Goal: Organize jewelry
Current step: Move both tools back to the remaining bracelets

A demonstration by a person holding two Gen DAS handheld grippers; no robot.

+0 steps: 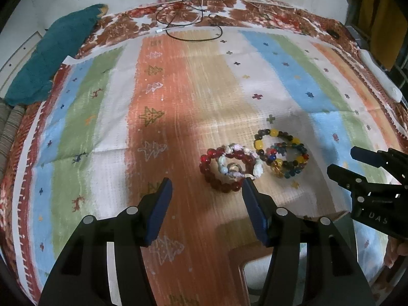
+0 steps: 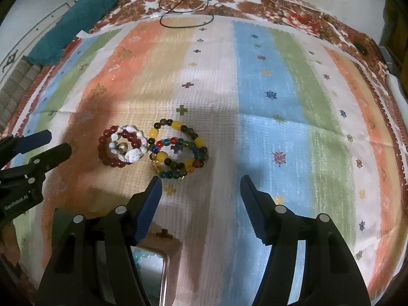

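Several bead bracelets lie in two small piles on the striped cloth. A dark red bracelet (image 1: 221, 176) (image 2: 108, 153) overlaps a pale white and pink one (image 1: 239, 163) (image 2: 130, 150). Beside them lie a yellow and dark bead bracelet (image 1: 270, 140) (image 2: 178, 132) and a multicoloured one (image 1: 290, 163) (image 2: 176, 163). My left gripper (image 1: 207, 187) is open and empty, just short of the red bracelet; it also shows in the right wrist view (image 2: 57, 141). My right gripper (image 2: 201, 181) is open and empty, near the multicoloured pile; it also shows in the left wrist view (image 1: 341, 159).
A box with a tan rim (image 1: 237, 255) (image 2: 168, 260) sits under the grippers at the near edge; pale blue beads (image 2: 144, 256) show in it. A black cable (image 1: 188, 17) (image 2: 186, 7) loops at the cloth's far edge. A teal cloth (image 1: 46, 58) lies far left.
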